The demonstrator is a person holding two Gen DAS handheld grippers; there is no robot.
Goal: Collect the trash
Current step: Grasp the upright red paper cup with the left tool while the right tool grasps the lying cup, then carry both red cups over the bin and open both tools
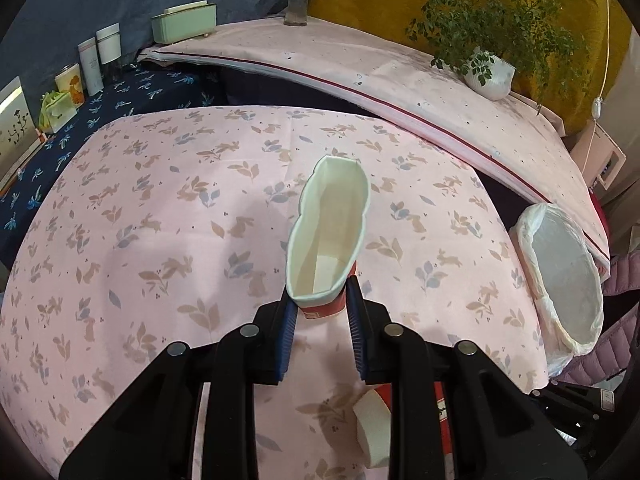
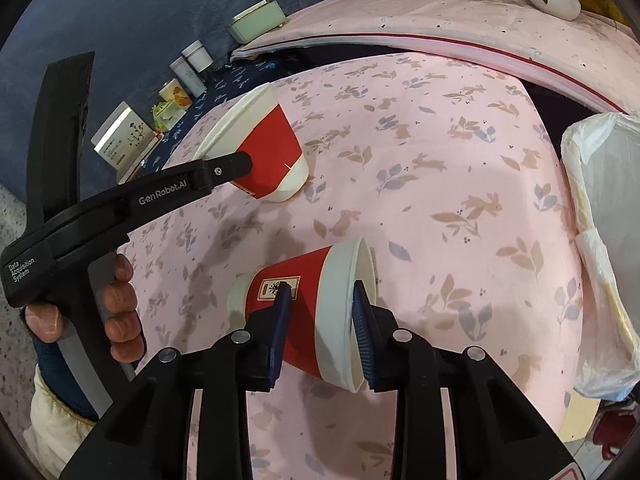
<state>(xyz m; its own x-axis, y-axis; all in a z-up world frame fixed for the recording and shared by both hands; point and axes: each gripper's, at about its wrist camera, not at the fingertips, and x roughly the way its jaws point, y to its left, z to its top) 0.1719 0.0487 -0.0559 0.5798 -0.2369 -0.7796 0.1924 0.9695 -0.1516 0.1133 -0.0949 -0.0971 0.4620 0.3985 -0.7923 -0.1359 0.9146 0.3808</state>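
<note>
While both paper cups are off the pink rabbit-print tablecloth [image 1: 168, 208], each is squeezed in its own tool. The left tongs [image 1: 320, 300] are clamped on the first paper cup [image 1: 330, 232], gripping it near the rim so the mouth is crushed into a long narrow oval; its cream inside faces the left wrist camera, and a strip of red wall shows just below the blue pads [image 1: 289, 320]. From the right wrist view the same cup [image 2: 264, 152] appears tilted, red with white bands, above the left part of the bench [image 2: 440, 152], with the left tool's black finger across it and a hand [image 2: 116, 308] wrapped around that tool's handle.

The right tongs [image 2: 320, 312] are clamped on the second paper cup [image 2: 308, 312], which lies on its side between the pads (one pad on the red labelled wall, the other at the open rim), its mouth pointing right.

A bin lined with a white plastic bag [image 1: 560, 276] stands just beside the bench's right edge, its mouth open. Beyond the bench sit a potted plant [image 1: 492, 72], a pale green box [image 1: 184, 22] and some cartons [image 1: 100, 56].
</note>
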